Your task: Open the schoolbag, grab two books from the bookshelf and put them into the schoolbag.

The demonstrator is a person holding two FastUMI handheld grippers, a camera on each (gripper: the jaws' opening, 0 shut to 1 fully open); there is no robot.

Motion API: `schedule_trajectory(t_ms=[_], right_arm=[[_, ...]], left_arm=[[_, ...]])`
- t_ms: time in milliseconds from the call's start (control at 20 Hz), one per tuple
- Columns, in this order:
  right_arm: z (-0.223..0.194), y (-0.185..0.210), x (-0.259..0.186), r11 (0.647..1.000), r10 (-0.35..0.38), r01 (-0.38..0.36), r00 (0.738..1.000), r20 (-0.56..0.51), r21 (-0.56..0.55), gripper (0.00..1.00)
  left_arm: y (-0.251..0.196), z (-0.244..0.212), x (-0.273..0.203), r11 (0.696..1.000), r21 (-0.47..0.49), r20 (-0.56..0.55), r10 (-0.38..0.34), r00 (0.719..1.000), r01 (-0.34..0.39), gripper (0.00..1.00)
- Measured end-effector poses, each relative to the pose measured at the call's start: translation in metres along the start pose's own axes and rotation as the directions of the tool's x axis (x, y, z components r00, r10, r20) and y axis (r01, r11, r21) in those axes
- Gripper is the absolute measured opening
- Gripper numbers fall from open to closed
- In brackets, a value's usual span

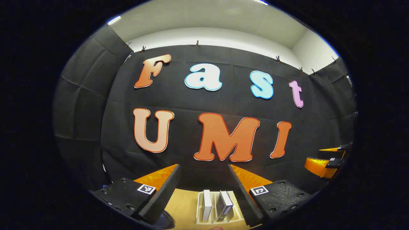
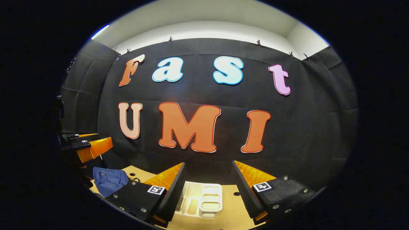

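In the left gripper view the left gripper (image 1: 204,195) has its jaws spread wide with nothing between them, raised above the tan table (image 1: 185,204); straight ahead in the gap, below the fingertips, stands a pale bookshelf rack (image 1: 200,210) with two books upright in it, a white book (image 1: 207,205) nearer the left finger and a dark blue book (image 1: 225,206) nearer the right finger, leaning slightly, the two just apart; the table surface to the left of the rack is bare as far as the left finger; far off past the right finger the right gripper (image 1: 332,159) hangs against the black wall. In the right gripper view the right gripper (image 2: 207,191) is likewise wide open and empty; a white compartment tray (image 2: 204,201) lies on the table between its fingers; beyond the left finger, near the table's left edge, sits the blue schoolbag (image 2: 107,180); above it, well apart, shows the left gripper.
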State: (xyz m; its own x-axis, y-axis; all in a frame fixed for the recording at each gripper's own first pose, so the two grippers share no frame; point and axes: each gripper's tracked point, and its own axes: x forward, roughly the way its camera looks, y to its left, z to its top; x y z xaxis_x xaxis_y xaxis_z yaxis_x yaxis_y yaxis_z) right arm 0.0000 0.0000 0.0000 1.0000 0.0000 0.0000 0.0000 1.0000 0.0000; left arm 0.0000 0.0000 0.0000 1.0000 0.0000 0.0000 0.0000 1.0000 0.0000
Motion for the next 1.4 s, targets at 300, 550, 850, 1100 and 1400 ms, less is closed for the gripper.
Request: schedule_trajectory(t_ms=[300, 550, 850, 1100, 1400], right_arm=[[-0.029, 0.022, 0.003, 0.999, -0.03, 0.031, 0.999, -0.03, 0.039, 0.84], [-0.041, 0.038, 0.005, 0.996, -0.042, 0.046, 0.997, -0.057, 0.072, 0.84], [-0.038, 0.049, 0.004, 0.994, -0.034, 0.036, 0.999, -0.023, 0.105, 0.84], [-0.048, 0.061, 0.002, 0.995, -0.003, 0.007, 0.999, -0.042, 0.095, 0.85], [-0.051, 0.069, -0.002, 0.994, 0.016, -0.01, 0.999, -0.052, 0.111, 0.84]], left_arm=[[0.009, -0.021, 0.004, 1.0, 0.012, 0.021, 0.017, 1.0, -0.018, 0.88], [0.0, -0.043, 0.001, 1.0, -0.015, -0.017, -0.016, 1.0, 0.016, 0.89], [-0.013, -0.048, -0.005, 0.998, -0.026, -0.014, -0.06, 0.998, 0.06, 0.92], [-0.006, -0.054, -0.013, 1.0, -0.012, -0.017, -0.025, 1.0, 0.025, 0.92], [-0.002, -0.052, -0.019, 0.999, -0.027, -0.005, -0.018, 1.0, 0.018, 0.92]])
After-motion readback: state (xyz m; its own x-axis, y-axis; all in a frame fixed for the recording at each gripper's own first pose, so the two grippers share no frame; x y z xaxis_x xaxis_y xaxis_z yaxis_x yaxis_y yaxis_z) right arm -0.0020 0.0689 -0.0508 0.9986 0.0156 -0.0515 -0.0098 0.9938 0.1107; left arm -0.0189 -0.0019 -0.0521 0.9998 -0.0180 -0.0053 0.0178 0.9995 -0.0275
